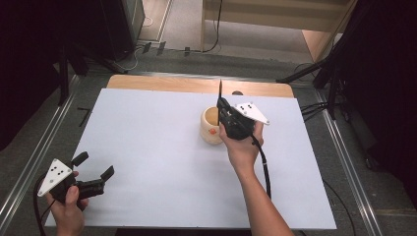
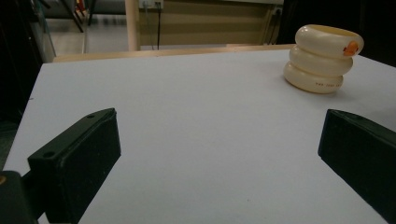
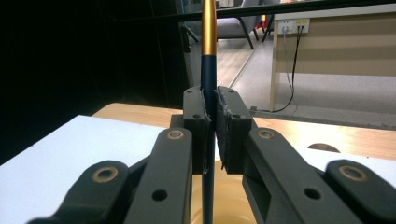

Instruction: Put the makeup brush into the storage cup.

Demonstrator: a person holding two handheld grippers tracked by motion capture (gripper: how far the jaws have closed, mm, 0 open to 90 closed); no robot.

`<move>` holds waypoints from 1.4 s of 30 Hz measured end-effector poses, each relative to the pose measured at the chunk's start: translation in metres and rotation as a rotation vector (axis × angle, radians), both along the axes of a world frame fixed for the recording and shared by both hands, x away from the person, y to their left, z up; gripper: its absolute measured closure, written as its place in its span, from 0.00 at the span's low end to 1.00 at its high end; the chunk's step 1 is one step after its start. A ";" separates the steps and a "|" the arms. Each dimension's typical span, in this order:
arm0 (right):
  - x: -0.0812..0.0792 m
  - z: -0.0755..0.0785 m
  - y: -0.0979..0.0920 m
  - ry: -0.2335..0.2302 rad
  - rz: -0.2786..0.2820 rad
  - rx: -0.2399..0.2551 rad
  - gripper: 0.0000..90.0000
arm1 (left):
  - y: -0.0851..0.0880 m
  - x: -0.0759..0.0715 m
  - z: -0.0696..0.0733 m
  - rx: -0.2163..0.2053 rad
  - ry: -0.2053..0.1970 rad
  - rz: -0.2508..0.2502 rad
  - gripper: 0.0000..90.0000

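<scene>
One pen (image 3: 208, 70) — pinched upright over cup (image 1: 210, 129)

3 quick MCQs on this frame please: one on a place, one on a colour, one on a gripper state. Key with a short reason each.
1. Where is the pen relative to the cream holder?
A. lying flat on the mat beside it
B. upright above its opening
C. near the left gripper

2. What colour is the upper part of the pen?
A. gold
B. red
C. white

3. How do the left gripper's jaws stand?
A. clamped on the holder
B. shut on nothing
C. wide open, nothing between them

Key:
1 B: the right gripper holds the pen upright, its lower end running down over the cream holder opening.
2 A: the right gripper view shows a gold section above the dark blue shaft.
3 C: the left gripper shows bare mat between its jaws, with the holder far off.
</scene>
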State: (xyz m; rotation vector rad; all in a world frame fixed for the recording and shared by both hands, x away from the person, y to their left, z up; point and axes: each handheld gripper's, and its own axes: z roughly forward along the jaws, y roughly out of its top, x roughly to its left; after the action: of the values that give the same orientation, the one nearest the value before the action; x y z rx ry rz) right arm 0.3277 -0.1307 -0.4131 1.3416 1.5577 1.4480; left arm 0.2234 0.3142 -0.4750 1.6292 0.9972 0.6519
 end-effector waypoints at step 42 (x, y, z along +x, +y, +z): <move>0.033 -0.033 0.009 0.064 -0.027 -0.064 0.93 | 0.000 0.000 0.000 0.000 0.000 0.001 0.00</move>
State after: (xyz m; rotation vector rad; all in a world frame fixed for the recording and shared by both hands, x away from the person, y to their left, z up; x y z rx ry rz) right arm 0.3607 -0.1220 -0.4463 1.3786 1.6067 1.3395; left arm 0.2236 0.3147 -0.4749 1.6286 0.9985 0.6529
